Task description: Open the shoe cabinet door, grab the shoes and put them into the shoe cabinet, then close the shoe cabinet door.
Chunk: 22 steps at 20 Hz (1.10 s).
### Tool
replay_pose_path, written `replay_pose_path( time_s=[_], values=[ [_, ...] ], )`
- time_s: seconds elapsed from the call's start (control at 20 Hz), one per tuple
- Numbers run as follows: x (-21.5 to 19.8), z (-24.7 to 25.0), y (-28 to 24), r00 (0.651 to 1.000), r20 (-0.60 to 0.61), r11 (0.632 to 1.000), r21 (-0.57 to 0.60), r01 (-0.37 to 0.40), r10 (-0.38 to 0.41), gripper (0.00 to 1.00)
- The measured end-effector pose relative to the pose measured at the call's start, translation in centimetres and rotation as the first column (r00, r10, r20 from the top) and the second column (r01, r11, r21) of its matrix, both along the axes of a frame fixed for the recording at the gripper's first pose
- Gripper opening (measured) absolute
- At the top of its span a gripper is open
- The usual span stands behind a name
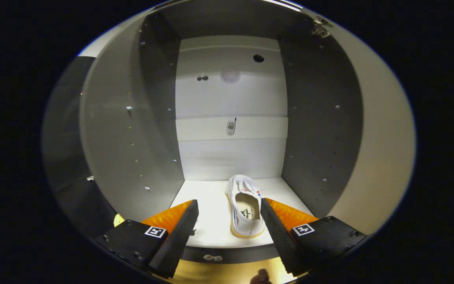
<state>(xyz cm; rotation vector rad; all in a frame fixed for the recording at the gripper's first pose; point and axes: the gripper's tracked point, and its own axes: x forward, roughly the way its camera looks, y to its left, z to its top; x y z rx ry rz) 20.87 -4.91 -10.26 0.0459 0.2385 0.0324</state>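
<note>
The black-and-orange two-finger gripper (229,215) stood wide open, holding nothing. Between its fingertips, nearer the right finger, the white canvas sneaker (246,207) sat on the white cabinet floor (211,209), its long axis running straight away from the fingers toward the pale back panel (231,154).

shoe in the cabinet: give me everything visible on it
One white low-top shoe, canvas-like, with a pale yellowish sole, small red and blue side marks and dark print on the insole. It sits upright on the cabinet's white floor, heel toward the open gripper, toe to the back. It lies between the fingers, nearer one; contact unclear.
</note>
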Motion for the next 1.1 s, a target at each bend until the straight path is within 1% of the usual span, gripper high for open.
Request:
replay_pose_path(
  time_s=[0.3,0.45,0.6,0.8,1.0,1.1],
  values=[
    [-9.4,3.2,-0.6,0.995,0.052,0.997,0.015,0.08,-0.081,1.0],
    [-14.6,5.0,-1.6,0.989,0.086,0.992,0.037,0.117,-0.12,0.99],
    [-19.4,6.2,-2.9,0.984,0.096,0.988,0.031,0.15,-0.153,0.99],
    [-25.0,7.7,-6.1,0.975,0.103,0.98,0.008,0.196,-0.196,0.99],
    [-30.9,9.4,-11.2,0.955,0.131,0.963,0.002,0.269,-0.267,0.99],
    [-33.7,10.4,-14.1,0.947,0.152,0.959,0.009,0.284,-0.282,0.99]
  ],
)
